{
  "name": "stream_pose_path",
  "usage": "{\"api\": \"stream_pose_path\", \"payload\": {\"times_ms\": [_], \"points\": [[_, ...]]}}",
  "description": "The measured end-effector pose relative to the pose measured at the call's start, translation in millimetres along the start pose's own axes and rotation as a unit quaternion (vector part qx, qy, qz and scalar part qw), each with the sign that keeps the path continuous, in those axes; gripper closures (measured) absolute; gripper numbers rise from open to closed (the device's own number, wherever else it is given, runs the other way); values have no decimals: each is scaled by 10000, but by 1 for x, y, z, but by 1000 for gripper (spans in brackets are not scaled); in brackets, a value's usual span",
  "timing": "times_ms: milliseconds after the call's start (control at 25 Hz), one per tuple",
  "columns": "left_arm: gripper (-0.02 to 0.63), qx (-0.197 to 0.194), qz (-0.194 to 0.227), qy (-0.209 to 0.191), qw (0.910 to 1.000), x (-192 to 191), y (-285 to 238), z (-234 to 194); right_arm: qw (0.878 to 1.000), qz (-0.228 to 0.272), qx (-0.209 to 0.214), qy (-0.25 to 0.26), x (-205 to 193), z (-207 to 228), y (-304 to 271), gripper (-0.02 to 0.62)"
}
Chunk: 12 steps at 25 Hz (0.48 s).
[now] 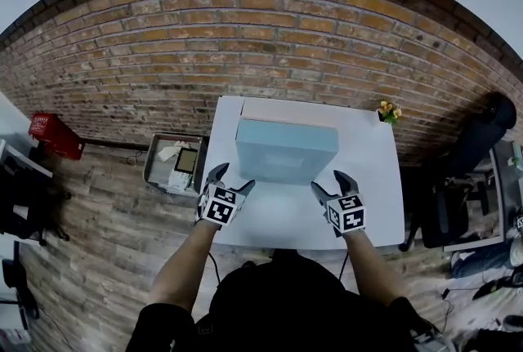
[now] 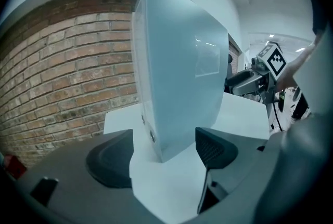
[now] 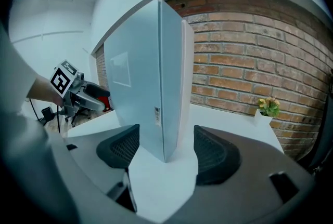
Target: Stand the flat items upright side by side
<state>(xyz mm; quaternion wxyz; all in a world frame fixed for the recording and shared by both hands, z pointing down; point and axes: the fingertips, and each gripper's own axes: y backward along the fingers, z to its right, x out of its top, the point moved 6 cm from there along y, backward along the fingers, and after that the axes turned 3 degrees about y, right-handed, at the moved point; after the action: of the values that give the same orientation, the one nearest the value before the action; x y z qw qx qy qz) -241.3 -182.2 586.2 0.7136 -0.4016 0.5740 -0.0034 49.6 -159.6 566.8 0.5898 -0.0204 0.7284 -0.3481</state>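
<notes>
**Figure. Both grippers at the two ends of the standing pair, seen from the head and from each gripper.** The pale blue flat item (image 1: 286, 153) stands upright on the white table (image 1: 376, 203). Its broad face is turned to the near side and its long axis runs left to right, in line with the table's near edge. A whitish flat item (image 1: 290, 109) stands close behind it on the far side, also upright. Whether the two faces touch cannot be made out.

The left gripper (image 1: 232, 177) sits at the left end of the pair and the right gripper (image 1: 328, 180) at the right end. Each points inward and somewhat downward, along the long axis. In the left gripper view the blue item's near-left upright edge rises between the two pads, with bare table showing on either side. These jaws are released and grasp nothing. The right gripper view mirrors this. The right-hand upright edge stands in the gap with the whitish item just beyond it, and these jaws are likewise spread and press on neither.

The two hands lie about equally near their ends. The next move therefore appears to turn on this end-on alignment. A gripper can pinch an item only across its thin dimension, near to far, or nudge it along the table. A small potted flower (image 1: 389, 111) stands well apart at the far right corner.
</notes>
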Motion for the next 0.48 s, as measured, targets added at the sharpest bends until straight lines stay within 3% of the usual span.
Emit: {"api": "stream_pose_path", "payload": {"times_ms": [280, 480], "points": [[229, -60, 179, 195, 9996, -14, 30, 5, 9994, 92, -195, -257, -18, -24, 35, 268], [239, -305, 481, 358, 9977, -12, 57, 19, 9983, 75, -294, -506, -37, -45, 65, 293]]}}
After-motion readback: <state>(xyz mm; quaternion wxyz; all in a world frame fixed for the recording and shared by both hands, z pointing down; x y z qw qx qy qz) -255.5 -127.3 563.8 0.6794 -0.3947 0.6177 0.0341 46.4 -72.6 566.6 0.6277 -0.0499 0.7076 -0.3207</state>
